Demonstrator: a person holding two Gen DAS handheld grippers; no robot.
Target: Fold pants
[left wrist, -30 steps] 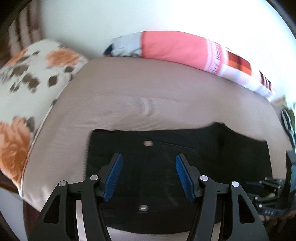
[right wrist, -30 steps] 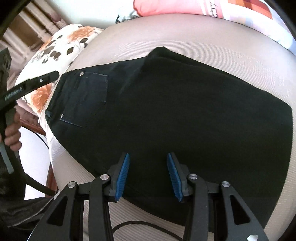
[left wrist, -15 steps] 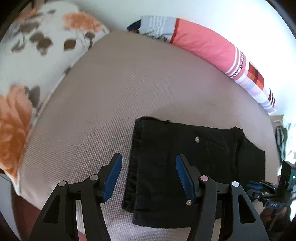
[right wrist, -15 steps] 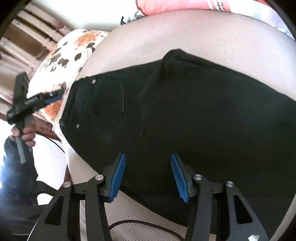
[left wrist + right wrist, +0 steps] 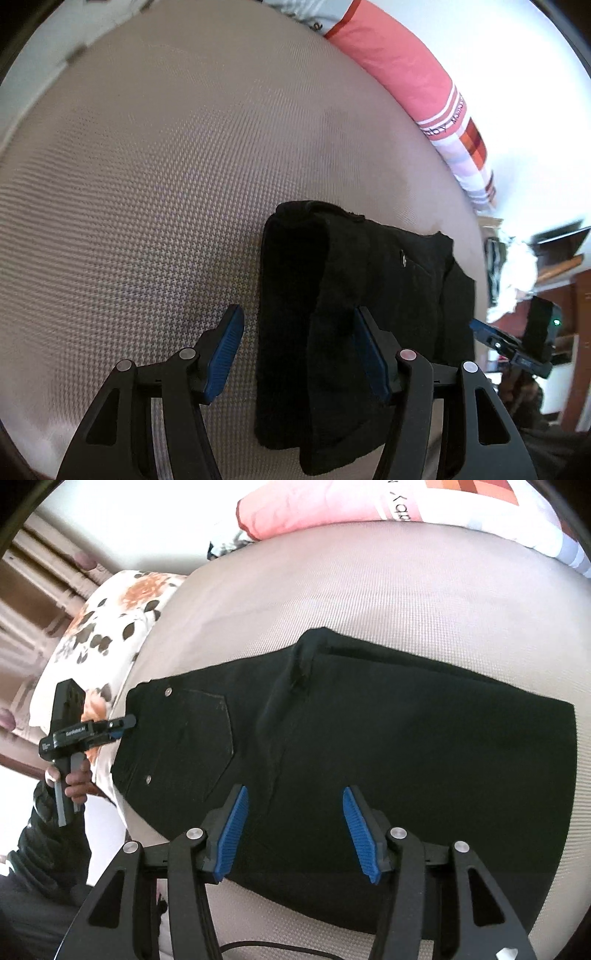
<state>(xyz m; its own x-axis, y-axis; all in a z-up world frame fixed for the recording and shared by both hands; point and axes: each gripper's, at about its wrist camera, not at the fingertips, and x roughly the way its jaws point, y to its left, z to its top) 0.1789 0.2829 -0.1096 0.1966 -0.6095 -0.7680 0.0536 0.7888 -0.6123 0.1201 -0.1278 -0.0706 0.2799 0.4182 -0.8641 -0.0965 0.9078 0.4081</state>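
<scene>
Black pants (image 5: 388, 746) lie flat on a beige mattress (image 5: 369, 590), waistband to the left, back pocket up. In the left wrist view the pants (image 5: 354, 295) run away to the right, waistband end nearest. My left gripper (image 5: 299, 354) is open, its jaws either side of the waistband edge. It also shows in the right wrist view (image 5: 123, 725) at the waistband's left edge. My right gripper (image 5: 295, 830) is open and empty above the near edge of the pants. It shows at the right in the left wrist view (image 5: 491, 338).
A pink striped pillow (image 5: 406, 77) lies along the far edge of the mattress. A floral pillow (image 5: 99, 642) sits at the left end. A black cable (image 5: 295, 947) runs along the near edge. Furniture (image 5: 554, 258) stands beyond the right end.
My left gripper has swung from over the pocket area to the waistband end, turning its view along the pants. My right gripper stays over the near edge, with its jaws a little wider.
</scene>
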